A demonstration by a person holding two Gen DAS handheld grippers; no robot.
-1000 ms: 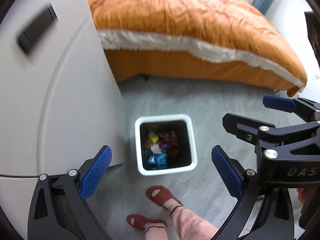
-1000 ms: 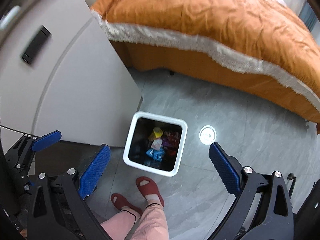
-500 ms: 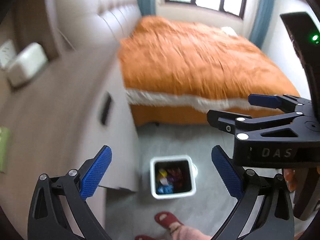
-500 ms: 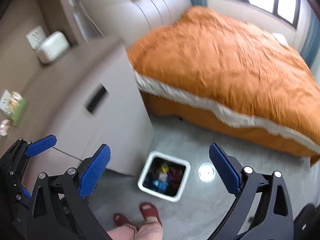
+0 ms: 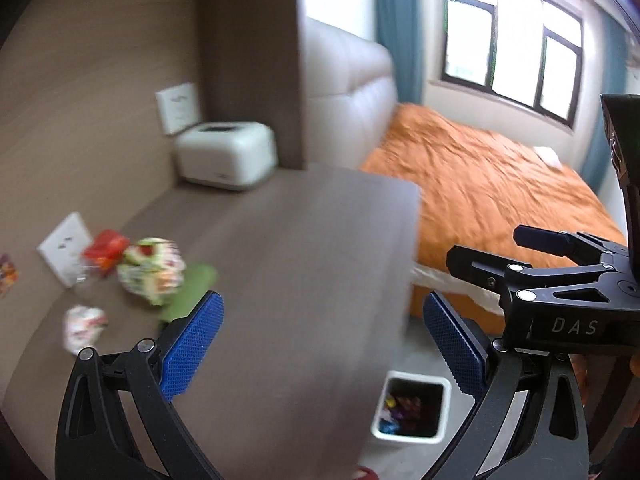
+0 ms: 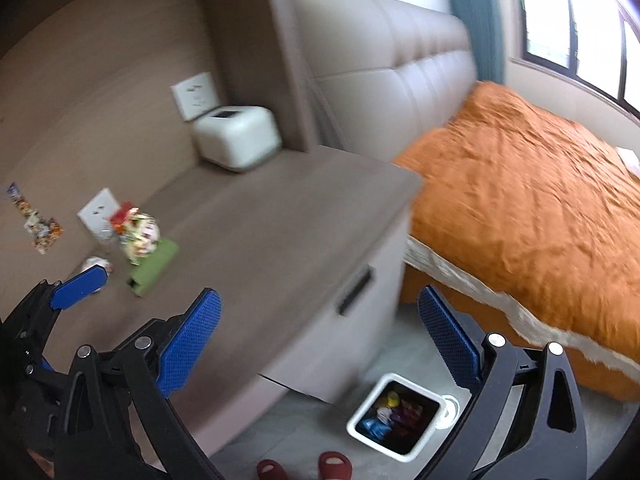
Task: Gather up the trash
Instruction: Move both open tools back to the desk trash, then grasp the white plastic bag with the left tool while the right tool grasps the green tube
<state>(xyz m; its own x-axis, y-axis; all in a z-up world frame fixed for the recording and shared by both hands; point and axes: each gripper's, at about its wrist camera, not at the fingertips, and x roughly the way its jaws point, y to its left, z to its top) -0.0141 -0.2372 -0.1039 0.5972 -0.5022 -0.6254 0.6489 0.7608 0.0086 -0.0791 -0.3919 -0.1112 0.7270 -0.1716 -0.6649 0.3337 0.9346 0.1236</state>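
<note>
At the left of both frames, on the brown cabinet top point(image 5: 304, 240), sits a cluster of trash — a crumpled multicoloured wrapper point(image 5: 154, 276) over a flat green packet point(image 6: 154, 266), a red wrapper point(image 5: 105, 250) behind, and a small white crumpled wad point(image 5: 85, 326) nearer the camera. All blurred; print unreadable. The green packet's long axis runs from lower left to upper right in the right wrist view. The crumpled pieces are roundish, no clear axis.

Left gripper point(image 5: 320, 352): blue pads spread wide, nothing between them. Right gripper point(image 6: 320, 340): likewise wide apart and empty.

White square bin point(image 6: 394, 420) on the grey floor, lower right of centre, below the cabinet's edge — coloured wrappers inside. White box point(image 6: 236, 136) at the cabinet's back corner. Orange bed cover point(image 6: 540, 200) fills the right side. Red slippers point(image 6: 336, 465) at the bottom edge.
</note>
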